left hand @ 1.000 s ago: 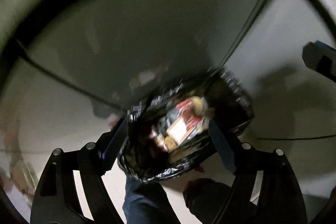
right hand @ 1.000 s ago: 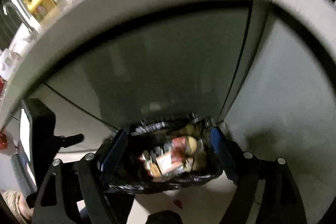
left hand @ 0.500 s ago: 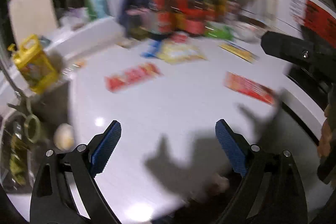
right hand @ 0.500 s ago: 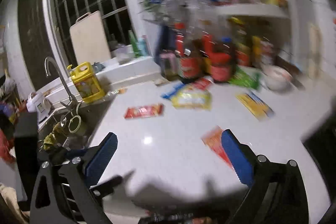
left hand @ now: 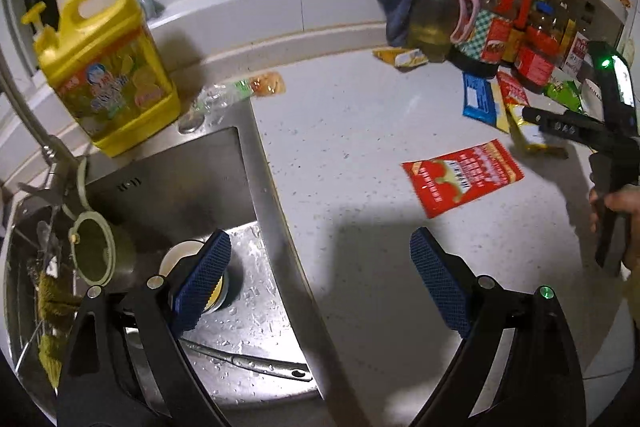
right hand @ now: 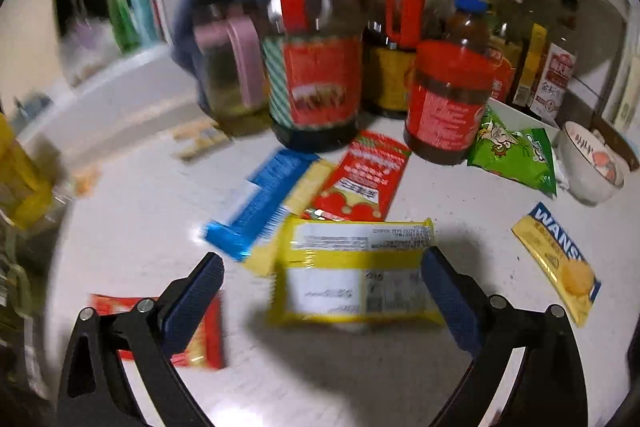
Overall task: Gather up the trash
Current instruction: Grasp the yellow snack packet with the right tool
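— So, left gripper (left hand: 320,283): spread wide or pinched?

— Spread wide, nothing between the blue pads (left hand: 202,281). Hovering over the seam where the steel sink (left hand: 168,183) meets the white counter (left hand: 360,131); one pad above the basin, the other above the counter. Touching nothing.

— And the right gripper (right hand: 322,291)?

— Also wide apart, gripping nothing. Poised over the yellow wrapper (right hand: 356,271), which lies flat on the counter between the two pads. Contact with it hard to judge through the blur.

— Other trash close by?

— Plenty. Blue wrapper (right hand: 256,207) and red sauce packet (right hand: 364,179) just beyond the yellow one, partly overlapping it. Green snack bag (right hand: 516,151) farther right, near a small bowl (right hand: 592,163). Yellow biscuit wrapper (right hand: 560,259) off to the right, apart from the rest. Red packet (left hand: 462,175) lying alone on the counter, ahead of the left gripper. Clear plastic wrapper (left hand: 236,93) at the sink's back edge, beside the yellow detergent jug (left hand: 108,63).
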The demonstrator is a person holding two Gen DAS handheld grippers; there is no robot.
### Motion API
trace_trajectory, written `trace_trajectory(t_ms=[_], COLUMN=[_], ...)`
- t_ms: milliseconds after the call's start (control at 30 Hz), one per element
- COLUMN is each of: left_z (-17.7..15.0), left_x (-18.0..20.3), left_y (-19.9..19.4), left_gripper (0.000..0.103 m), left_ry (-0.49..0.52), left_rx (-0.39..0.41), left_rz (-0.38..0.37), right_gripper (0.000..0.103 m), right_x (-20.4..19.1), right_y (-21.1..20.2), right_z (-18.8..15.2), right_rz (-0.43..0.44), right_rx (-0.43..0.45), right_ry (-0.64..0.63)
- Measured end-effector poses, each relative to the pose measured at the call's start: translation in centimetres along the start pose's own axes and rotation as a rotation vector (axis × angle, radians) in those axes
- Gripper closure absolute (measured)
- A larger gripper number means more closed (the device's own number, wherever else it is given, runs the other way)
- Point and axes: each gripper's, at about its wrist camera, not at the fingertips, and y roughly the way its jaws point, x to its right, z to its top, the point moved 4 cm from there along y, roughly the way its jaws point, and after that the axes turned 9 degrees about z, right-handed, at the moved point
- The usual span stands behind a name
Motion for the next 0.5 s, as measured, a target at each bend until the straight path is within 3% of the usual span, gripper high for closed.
trace_trajectory(t_ms=[67,133,233,367,500], left_z=[0.0,0.0,0.4,1.1,1.4], left_x=[-0.1,-0.2,0.0,0.7,1.3], left_y=[0.8,1.5,2.4,2.8,3.5], left_gripper=[0.014,0.014,0.014,0.014,0.014], left_ry=[0.005,0.009,0.012,0.026,0.027], left_rx=[-0.014,-0.028,-0.042,-0.042,-0.057], left_rz=[-0.015,-0.032,-0.060,-0.085,-0.105], right_gripper=[0.006,0.005,0.005,0.004,0.004], right_x=[0.1,0.5,1.2,2.1,3.2], right_y=[1.0,1.5,2.6,3.1,4.4], right_z=[0.1,0.2,-0.2,-0.3,-0.1], right_rz=[-0.079,-0.084,-0.063,-0.033,-0.020], right_rx=[0.001,-0.006,-0.063,-0.052,-0.104], right_ry=[-0.070,-0.085,-0.073,-0.020,0.015])
